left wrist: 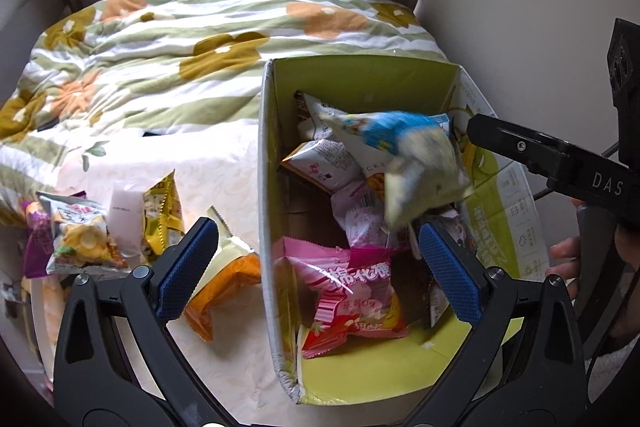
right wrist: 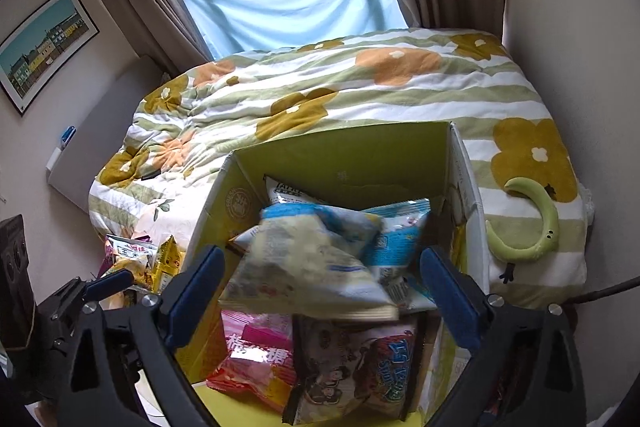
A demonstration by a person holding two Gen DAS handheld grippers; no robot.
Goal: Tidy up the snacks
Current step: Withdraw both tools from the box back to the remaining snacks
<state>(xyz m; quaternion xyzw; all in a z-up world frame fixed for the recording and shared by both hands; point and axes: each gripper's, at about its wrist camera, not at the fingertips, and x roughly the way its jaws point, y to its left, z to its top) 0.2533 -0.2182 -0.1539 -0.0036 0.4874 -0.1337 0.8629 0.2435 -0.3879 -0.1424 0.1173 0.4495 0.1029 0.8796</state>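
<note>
Here my right gripper (right wrist: 322,275) stands with its blue pads spread wide above the cardboard box (right wrist: 340,155); the pads touch nothing. A blue-and-white snack bag (right wrist: 312,259), motion-blurred, lies free between the open jaws, over the packets already in the box. In the left wrist view the same bag (left wrist: 416,163) appears blurred in mid-box, just beside the black finger of the right gripper entering from the right edge. My left gripper (left wrist: 318,267) is likewise spread and empty, straddling the box's near left wall, one pad outside the box and one inside. Inside the box: a pink marshmallow packet (left wrist: 352,299), white wrappers, and a dark cartoon-printed packet (right wrist: 352,371). Outside, left of the box, on a pale cloth: an orange packet (left wrist: 224,287), a yellow packet (left wrist: 162,215), and a corn-printed packet (left wrist: 80,235). The box sits on a bed with a flowered quilt (left wrist: 160,67); a green crescent plush (right wrist: 528,227) lies right of it.
</note>
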